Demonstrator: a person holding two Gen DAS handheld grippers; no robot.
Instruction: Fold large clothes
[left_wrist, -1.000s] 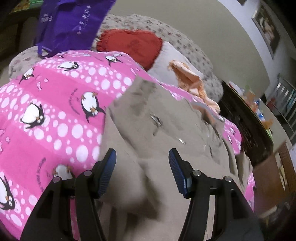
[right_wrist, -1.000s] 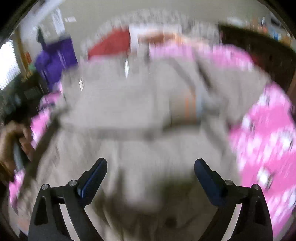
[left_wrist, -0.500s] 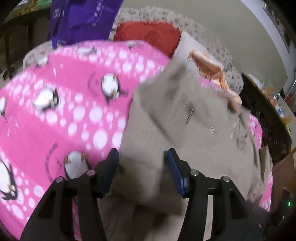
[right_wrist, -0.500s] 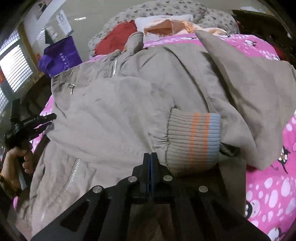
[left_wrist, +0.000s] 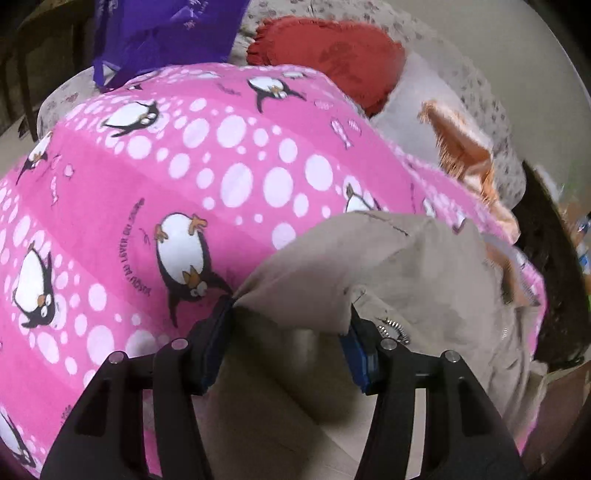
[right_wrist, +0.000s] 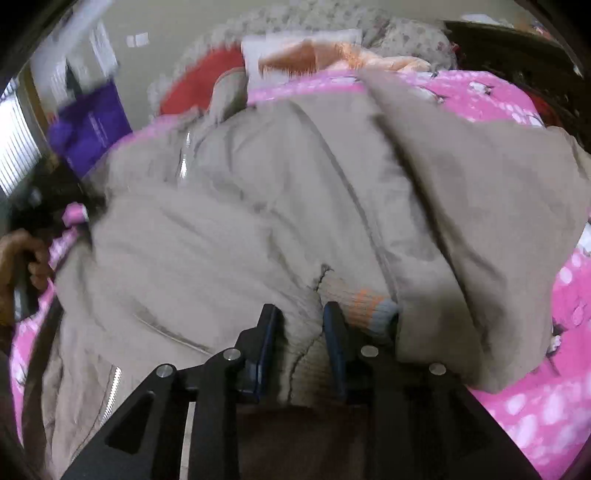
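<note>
Pink penguin blanket (left_wrist: 155, 177) covers the bed; red cushion (left_wrist: 332, 55) and purple bag (left_wrist: 159, 33) lie beyond. Beige jacket (right_wrist: 258, 206) is spread on the blanket. Left gripper (left_wrist: 288, 339) — clamped on a raised fold of jacket, pads pressing the bunched cloth. Right gripper (right_wrist: 299, 332) — jaws just reopened a little (picture blurred), ribbed cuff (right_wrist: 365, 306) fabric squeezed between the pads. A hand (right_wrist: 22, 258) shows at the far left edge.
</note>
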